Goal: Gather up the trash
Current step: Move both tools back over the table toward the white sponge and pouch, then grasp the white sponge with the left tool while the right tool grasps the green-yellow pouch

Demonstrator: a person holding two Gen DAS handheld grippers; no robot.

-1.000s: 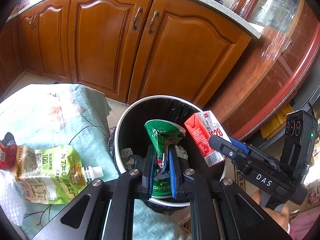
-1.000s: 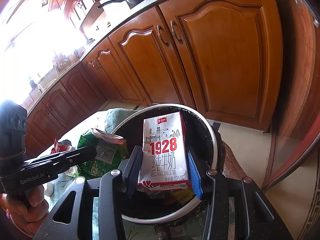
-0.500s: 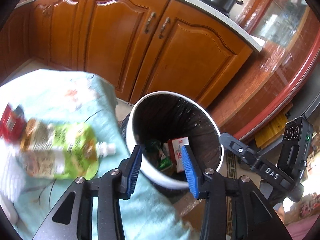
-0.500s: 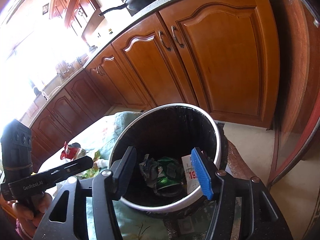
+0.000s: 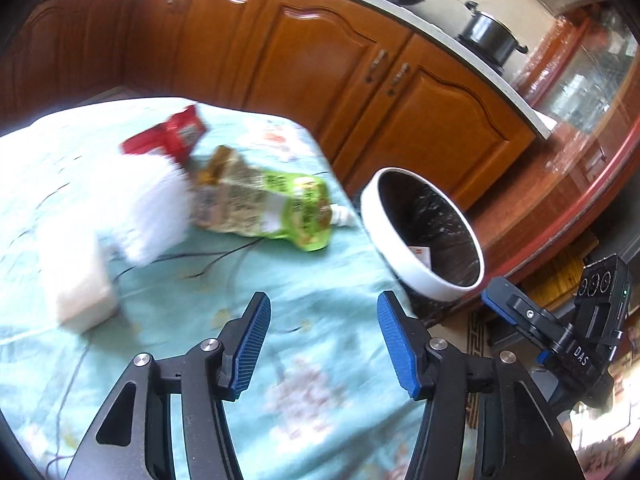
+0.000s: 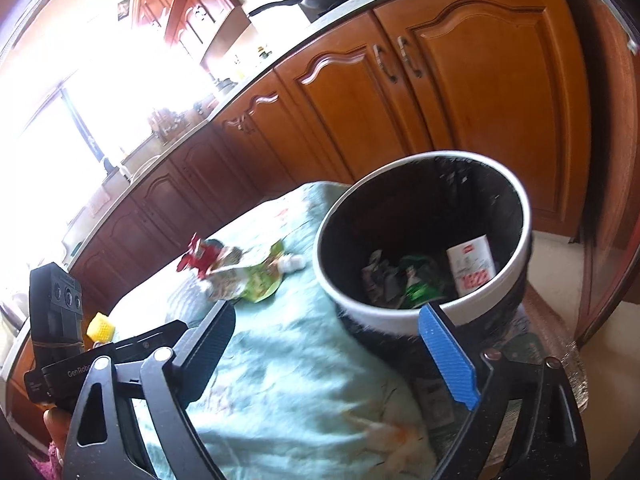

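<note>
Green packet (image 6: 418, 286) and milk carton (image 6: 472, 266) dropped into bin (image 6: 404, 316), both jaws now spread empty, pulled back over table.

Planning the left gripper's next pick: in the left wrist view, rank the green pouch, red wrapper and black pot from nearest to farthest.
From the left gripper:
1. Green pouch, on the cloth ahead.
2. Red wrapper, behind it, left.
3. Black pot, on the counter, far right.

The left wrist view looks down from close above the cloth-covered worktop (image 5: 328, 344), facing the cupboards, with the bin (image 5: 424, 236) ahead to its right. The right wrist view sits nearer the bin (image 6: 424, 236), looking steeply into it, cupboards behind. Both views share the bin, the green pouch (image 5: 280, 208) (image 6: 252, 280) beside it, the cloth and the cupboard doors (image 5: 420, 120) (image 6: 460, 80).
</note>
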